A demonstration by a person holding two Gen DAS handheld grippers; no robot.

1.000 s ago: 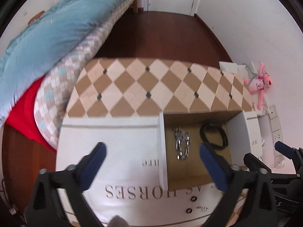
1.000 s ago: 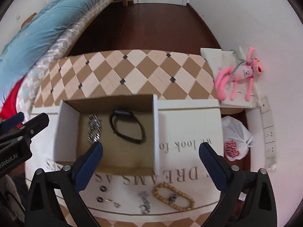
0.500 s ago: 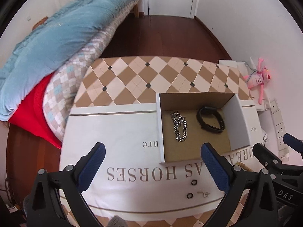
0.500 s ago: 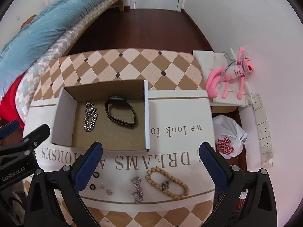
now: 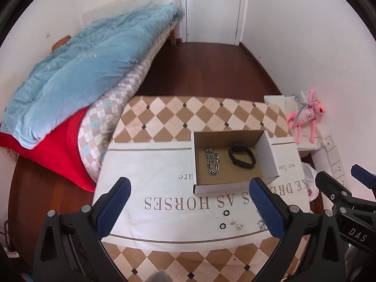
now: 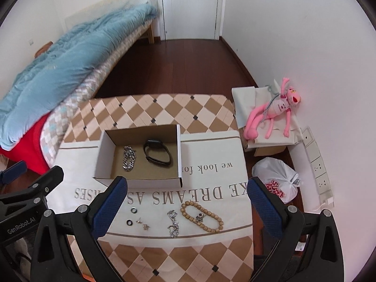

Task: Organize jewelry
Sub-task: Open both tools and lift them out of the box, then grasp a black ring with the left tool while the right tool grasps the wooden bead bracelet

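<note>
Bedroom setting: white walls, dark wood floor (image 6: 178, 70), closed white door (image 6: 190, 7) at the far end. Bed (image 5: 77, 82) along my left, carrying a light-blue quilt over a checked cover and a red sheet.

Worktop (image 6: 164, 108) with a tan-and-cream diamond pattern sits just beside the bed. White printed cloth (image 6: 211, 171) covers most of its near half.

Open cardboard box (image 6: 178, 150) stands on the cloth, white outside and brown inside. Inside it: a black wristband (image 6: 157, 151) on the right and a silver chain (image 6: 128, 158) on the left, lying apart from each other.

Beside the worktop on my right: pink plush toy (image 6: 272, 115) on a low cloth-covered stand, and a white plastic bag (image 6: 275, 178) on the floor in front of it.

Loose pieces on the cloth, in front of the box: wooden bead bracelet (image 6: 202, 216), second silver chain (image 6: 173, 223) just left of it, two small dark rings (image 6: 134, 210), and small earrings (image 6: 145, 226) near the rings.

My left gripper (image 5: 190, 204): jaws spread wide, nothing between them, held above the near edge of the cloth. My right gripper (image 6: 185, 204): jaws likewise spread wide and empty, above the loose pieces.
</note>
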